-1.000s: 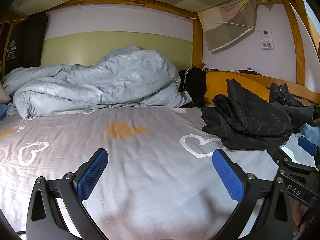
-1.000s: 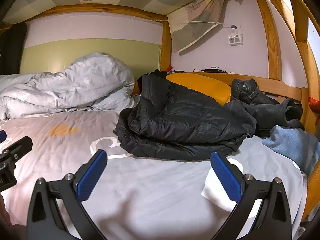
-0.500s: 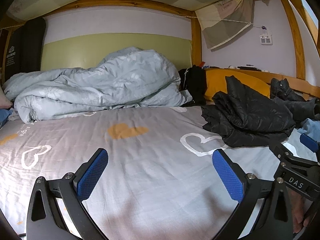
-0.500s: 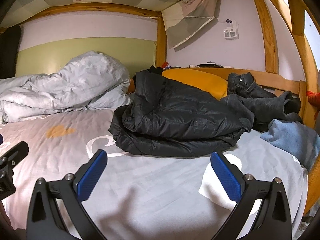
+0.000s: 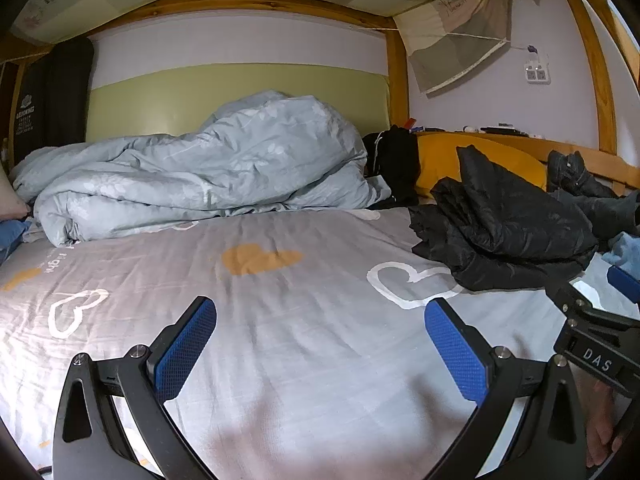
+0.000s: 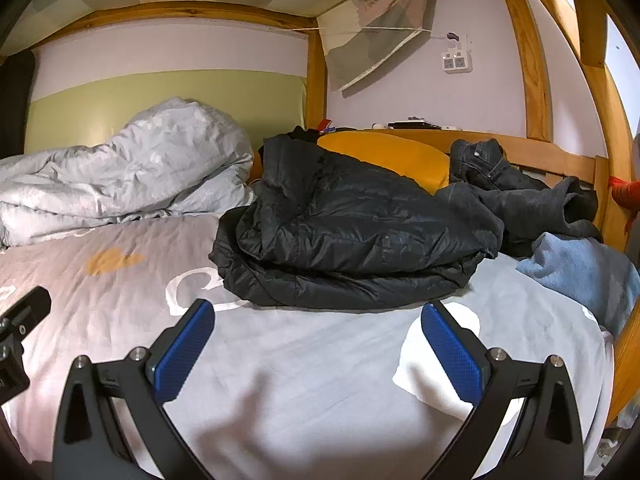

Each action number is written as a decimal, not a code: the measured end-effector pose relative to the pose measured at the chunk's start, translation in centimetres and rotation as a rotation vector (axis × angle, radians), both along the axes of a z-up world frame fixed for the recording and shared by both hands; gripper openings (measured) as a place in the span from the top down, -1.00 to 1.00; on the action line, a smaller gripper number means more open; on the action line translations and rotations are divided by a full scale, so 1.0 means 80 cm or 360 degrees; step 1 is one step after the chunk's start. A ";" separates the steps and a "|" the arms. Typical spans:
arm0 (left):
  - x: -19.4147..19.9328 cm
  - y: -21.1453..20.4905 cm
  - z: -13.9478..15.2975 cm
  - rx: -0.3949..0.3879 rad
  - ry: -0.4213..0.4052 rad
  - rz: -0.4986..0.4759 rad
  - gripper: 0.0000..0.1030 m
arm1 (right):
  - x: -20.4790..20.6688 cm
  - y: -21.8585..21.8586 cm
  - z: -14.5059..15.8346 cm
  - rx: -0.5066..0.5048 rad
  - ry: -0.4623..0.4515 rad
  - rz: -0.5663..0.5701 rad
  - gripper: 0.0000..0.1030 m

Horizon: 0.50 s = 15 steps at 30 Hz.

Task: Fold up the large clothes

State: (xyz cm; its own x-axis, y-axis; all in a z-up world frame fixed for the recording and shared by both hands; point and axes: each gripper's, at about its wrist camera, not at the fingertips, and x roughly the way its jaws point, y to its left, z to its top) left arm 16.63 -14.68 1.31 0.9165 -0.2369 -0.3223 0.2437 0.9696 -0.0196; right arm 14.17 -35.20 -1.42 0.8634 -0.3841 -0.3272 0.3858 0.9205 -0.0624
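A crumpled black puffer jacket (image 6: 352,236) lies on the grey bedsheet with heart prints (image 6: 320,360); in the left wrist view the jacket (image 5: 504,232) sits at the right. My right gripper (image 6: 318,344) hovers open just in front of the jacket, nothing between its blue pads. My left gripper (image 5: 320,344) is open over bare sheet (image 5: 280,320), left of the jacket. The right gripper's body (image 5: 600,344) shows at the left wrist view's right edge, with a hand under it.
A bunched light-blue duvet (image 5: 192,176) fills the back of the bed. An orange pillow (image 6: 388,156), dark jeans (image 6: 520,184) and a blue garment (image 6: 584,272) lie at the right by the wooden rail (image 6: 560,160). The bed edge drops off at far right.
Both grippers have eased a little forward and rightward over the bed; the black jacket looms slightly larger in the right wrist view. Nothing was gripped.
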 end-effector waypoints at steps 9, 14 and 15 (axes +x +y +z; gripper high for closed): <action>0.001 -0.004 -0.001 0.0032 0.0023 -0.0011 -1.00 | 0.003 0.004 -0.001 -0.0041 0.0018 -0.0003 -1.00; 0.000 -0.005 -0.002 0.0040 0.0016 -0.0012 -1.00 | 0.005 0.003 -0.002 -0.0039 0.0030 -0.0004 -1.00; 0.000 -0.005 -0.002 0.0038 0.0019 -0.0012 -1.00 | 0.005 0.003 -0.002 -0.0035 0.0031 -0.0005 -1.00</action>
State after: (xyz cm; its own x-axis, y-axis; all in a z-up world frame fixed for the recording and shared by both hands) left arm 16.63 -15.04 1.18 0.9107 -0.2361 -0.3390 0.2512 0.9679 0.0006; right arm 14.60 -34.97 -1.55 0.8557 -0.3940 -0.3354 0.3871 0.9176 -0.0901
